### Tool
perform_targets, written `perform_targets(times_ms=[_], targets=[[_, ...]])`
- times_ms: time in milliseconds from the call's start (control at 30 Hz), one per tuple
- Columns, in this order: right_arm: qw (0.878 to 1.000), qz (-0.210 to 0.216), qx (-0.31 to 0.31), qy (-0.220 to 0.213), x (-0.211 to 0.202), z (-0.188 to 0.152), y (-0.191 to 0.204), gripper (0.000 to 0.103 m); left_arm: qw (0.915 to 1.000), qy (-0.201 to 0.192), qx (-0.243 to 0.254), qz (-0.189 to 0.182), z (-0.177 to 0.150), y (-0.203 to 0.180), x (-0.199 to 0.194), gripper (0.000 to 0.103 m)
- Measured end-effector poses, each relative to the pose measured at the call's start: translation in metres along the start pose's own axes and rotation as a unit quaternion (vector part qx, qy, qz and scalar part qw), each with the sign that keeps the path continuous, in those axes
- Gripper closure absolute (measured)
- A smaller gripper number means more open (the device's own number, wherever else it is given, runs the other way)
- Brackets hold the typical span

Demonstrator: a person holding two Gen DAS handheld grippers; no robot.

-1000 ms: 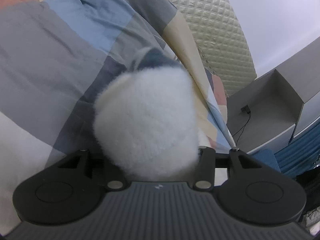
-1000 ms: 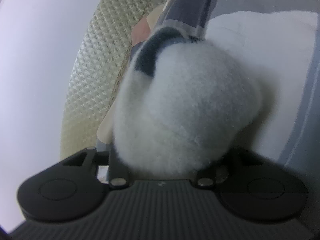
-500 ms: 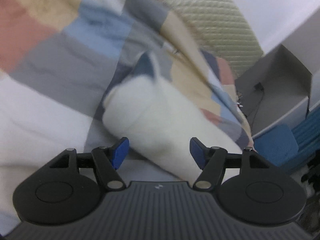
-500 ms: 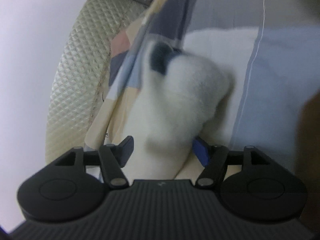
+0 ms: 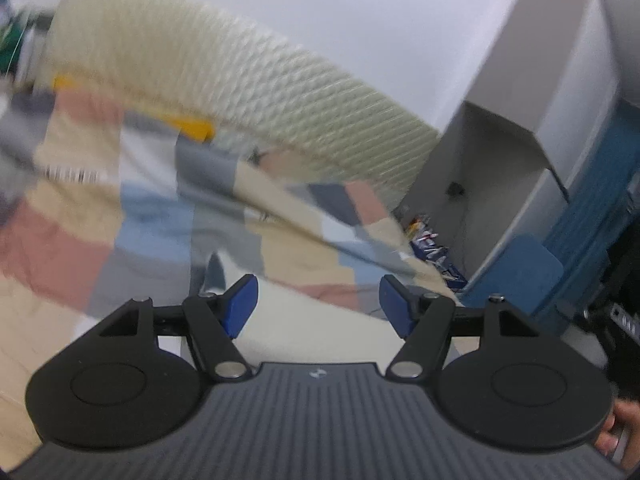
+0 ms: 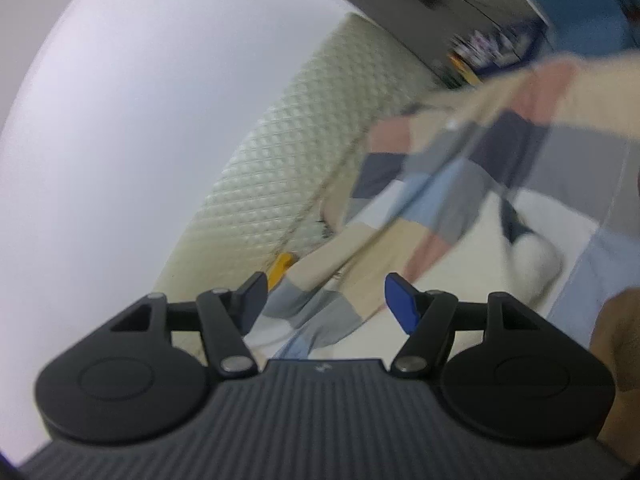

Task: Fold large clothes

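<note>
Both tongs are empty right now. The left tongs (image 5: pixel 318 306) have their blue pads spread wide with nothing between them, and the right tongs (image 6: pixel 324 300) look the same: jaws apart, only bedding visible through the gap. Within the last second both sets were opening, but neither widened any further in the last half of it.

The fluffy white garment (image 6: pixel 534 268) is lying on the bed, off to the right in the right wrist view, well clear of both sets of pads. It's pretty blurred, so take this loosely: it reads as a rolled-up bundle with a dark navy bit (image 6: pixel 514 222) sticking up at its far end, toward the headboard side. Its long axis seems to run away from the camera, but I can't tell for certain. In the left wrist view it's mostly hidden behind the left tong arm; only a dark sliver shows there.

Under it all is a patchwork bedspread (image 5: pixel 132 216) in pink, beige, grey and blue blocks, with the quilted cream headboard (image 5: pixel 224 92) behind and a grey cabinet (image 5: pixel 532 152) off to the side. A bit of a hand (image 5: pixel 618 432) shows at the lower right edge.
</note>
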State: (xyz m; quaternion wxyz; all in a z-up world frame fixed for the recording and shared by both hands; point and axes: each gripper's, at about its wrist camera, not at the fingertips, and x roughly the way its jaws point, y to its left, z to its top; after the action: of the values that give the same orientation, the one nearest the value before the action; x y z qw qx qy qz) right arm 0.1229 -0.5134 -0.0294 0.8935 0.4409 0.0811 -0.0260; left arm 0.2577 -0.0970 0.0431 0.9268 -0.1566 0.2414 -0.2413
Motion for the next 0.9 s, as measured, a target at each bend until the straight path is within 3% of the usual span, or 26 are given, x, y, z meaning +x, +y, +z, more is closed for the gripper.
perform_targets(times_ms=[133,267,400,500,767,900], targets=[[0.998,0.013,-0.055,-0.009,-0.041,-0.003,0.039,0.035,0.9991,-0.013,0.041,0.004,0.006,-0.031,-0.06,0.031],[0.992,0.01,-0.127,-0.012,-0.077,-0.02,0.071,0.035,0.995,-0.024,0.097,0.012,-0.008,-0.057,-0.109,0.031],[0.972,-0.029,-0.233,-0.004,-0.097,-0.048,0.096,0.032,0.9921,-0.022,0.123,0.016,-0.036,-0.065,-0.138,0.031],[0.963,-0.023,-0.27,-0.002,-0.113,-0.07,0.099,0.032,0.9903,-0.021,0.135,0.027,-0.062,-0.063,-0.147,0.031],[0.945,-0.064,-0.321,0.008,-0.126,-0.13,0.075,0.032,0.9822,-0.019,0.181,0.047,-0.134,-0.054,-0.146,0.031],[0.936,-0.07,-0.345,0.012,-0.127,-0.157,0.065,0.032,0.9805,-0.015,0.189,0.051,-0.154,-0.049,-0.139,0.031]])
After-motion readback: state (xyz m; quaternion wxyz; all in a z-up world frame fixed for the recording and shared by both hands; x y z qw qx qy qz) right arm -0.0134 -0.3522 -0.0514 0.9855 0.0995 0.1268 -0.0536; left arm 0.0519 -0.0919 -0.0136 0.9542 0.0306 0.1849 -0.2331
